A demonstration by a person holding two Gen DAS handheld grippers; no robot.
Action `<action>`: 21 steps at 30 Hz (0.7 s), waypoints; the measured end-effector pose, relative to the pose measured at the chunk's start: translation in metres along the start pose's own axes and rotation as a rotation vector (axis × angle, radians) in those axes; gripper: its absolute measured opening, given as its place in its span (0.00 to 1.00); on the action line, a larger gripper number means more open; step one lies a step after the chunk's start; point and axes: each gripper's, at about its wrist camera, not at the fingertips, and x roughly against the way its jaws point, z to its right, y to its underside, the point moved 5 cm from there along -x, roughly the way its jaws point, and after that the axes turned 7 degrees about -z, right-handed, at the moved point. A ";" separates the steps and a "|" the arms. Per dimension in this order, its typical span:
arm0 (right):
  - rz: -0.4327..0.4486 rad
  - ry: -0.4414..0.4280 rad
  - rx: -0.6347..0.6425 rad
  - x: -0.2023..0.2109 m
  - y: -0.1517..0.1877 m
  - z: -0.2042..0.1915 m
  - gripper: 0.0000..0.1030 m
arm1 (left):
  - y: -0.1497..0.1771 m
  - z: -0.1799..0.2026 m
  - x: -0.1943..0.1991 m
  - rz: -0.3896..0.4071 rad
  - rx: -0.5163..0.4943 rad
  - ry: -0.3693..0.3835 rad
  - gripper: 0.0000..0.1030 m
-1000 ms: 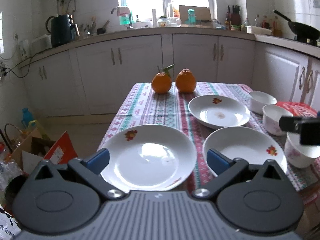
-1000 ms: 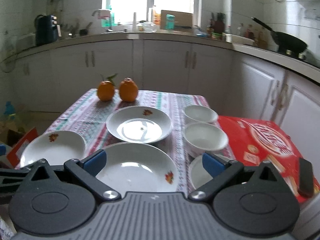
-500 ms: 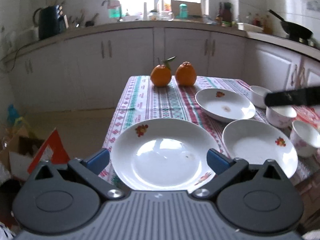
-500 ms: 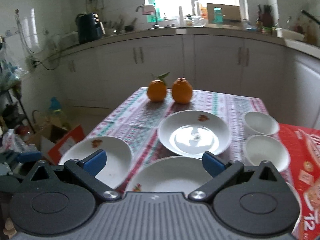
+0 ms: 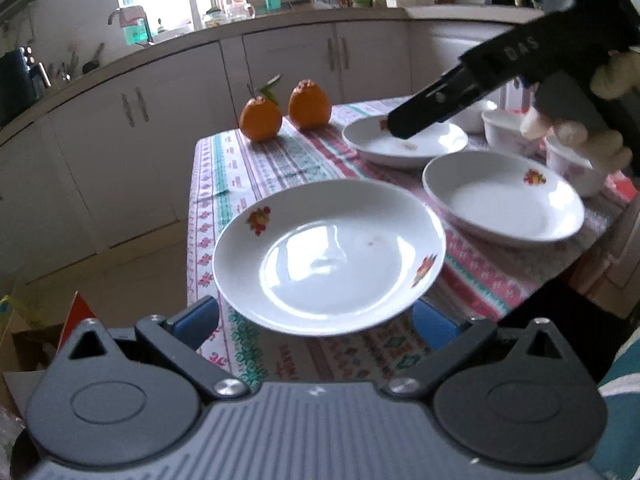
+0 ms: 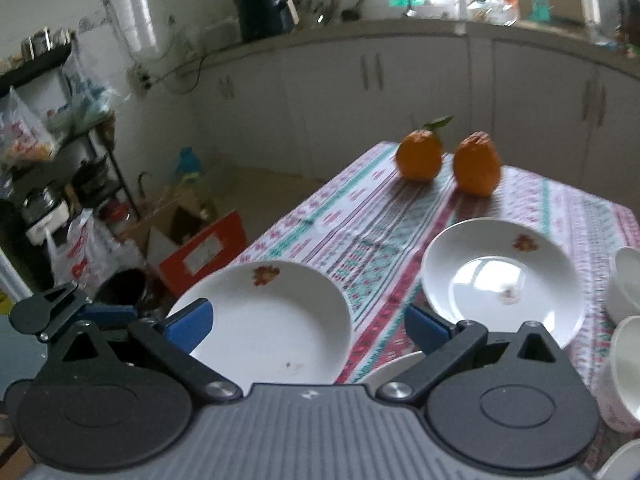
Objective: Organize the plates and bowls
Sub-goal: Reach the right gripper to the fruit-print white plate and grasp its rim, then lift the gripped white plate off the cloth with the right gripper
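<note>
**Both grippers open over the laid table; nothing held**

The left gripper (image 5: 316,320) stands with jaws spread wide at the near rim of the front plate (image 5: 328,252), gripping nothing. That plate lies on the patterned tablecloth (image 5: 240,168) near the table's corner. A second plate (image 5: 504,196) lies just to its right, a third plate (image 5: 404,142) beyond. The right gripper (image 6: 308,328) is likewise spread wide and empty, above the front plate. Small bowls (image 5: 504,132) sit at the right edge. Two oranges (image 5: 260,120) rest at the far end.
</note>
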 end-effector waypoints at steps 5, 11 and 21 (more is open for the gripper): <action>-0.082 -0.011 0.019 -0.031 -0.005 0.003 0.94 | 0.006 -0.006 -0.009 -0.026 -0.046 0.043 0.99; -0.164 -0.042 -0.004 -0.061 -0.008 0.010 0.94 | 0.007 -0.009 -0.018 -0.052 -0.069 0.105 0.99; -0.269 -0.098 -0.062 -0.095 -0.014 0.020 0.80 | 0.002 -0.019 -0.034 -0.079 -0.053 0.165 0.98</action>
